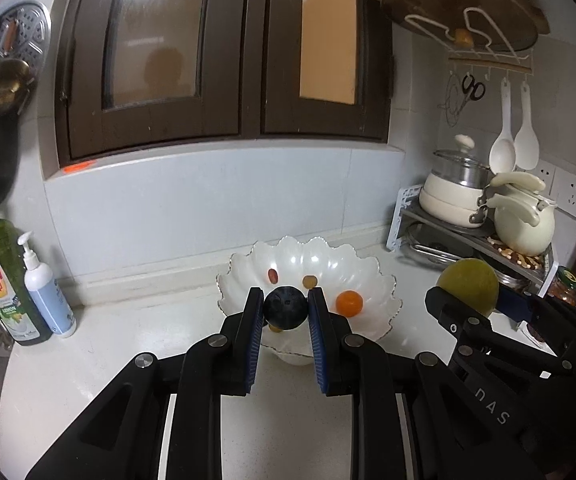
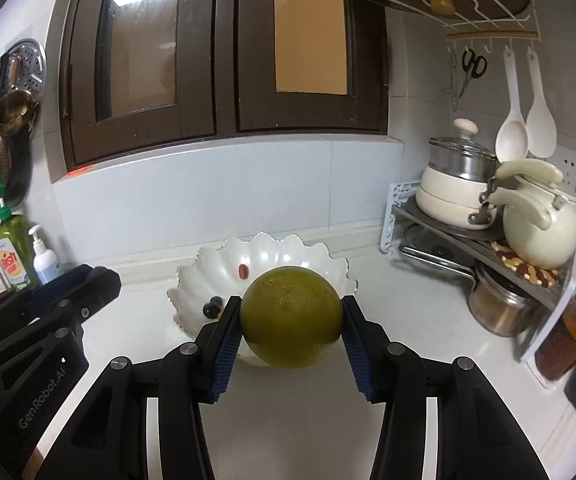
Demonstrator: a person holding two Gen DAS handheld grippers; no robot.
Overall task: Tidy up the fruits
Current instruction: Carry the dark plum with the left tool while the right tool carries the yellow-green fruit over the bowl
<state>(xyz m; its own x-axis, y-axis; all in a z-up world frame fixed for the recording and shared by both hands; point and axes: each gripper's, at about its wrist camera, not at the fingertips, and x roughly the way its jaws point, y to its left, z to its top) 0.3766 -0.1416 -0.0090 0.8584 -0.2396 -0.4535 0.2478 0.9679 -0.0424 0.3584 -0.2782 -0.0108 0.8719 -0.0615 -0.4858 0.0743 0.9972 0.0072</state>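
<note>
Poised over the scalloped white bowl [image 1: 372, 276] near the counter's back edge, the left gripper [image 1: 286, 307] clamps a dark plum [image 1: 284, 308] and the right gripper [image 2: 291, 320] a green citrus [image 2: 291, 316], apparently for dropping in.

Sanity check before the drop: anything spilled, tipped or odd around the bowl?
Nothing stands out. The white bowl sits upright with small fruits inside. The left gripper holds a dark round fruit, and the right gripper holds a green fruit.
</note>
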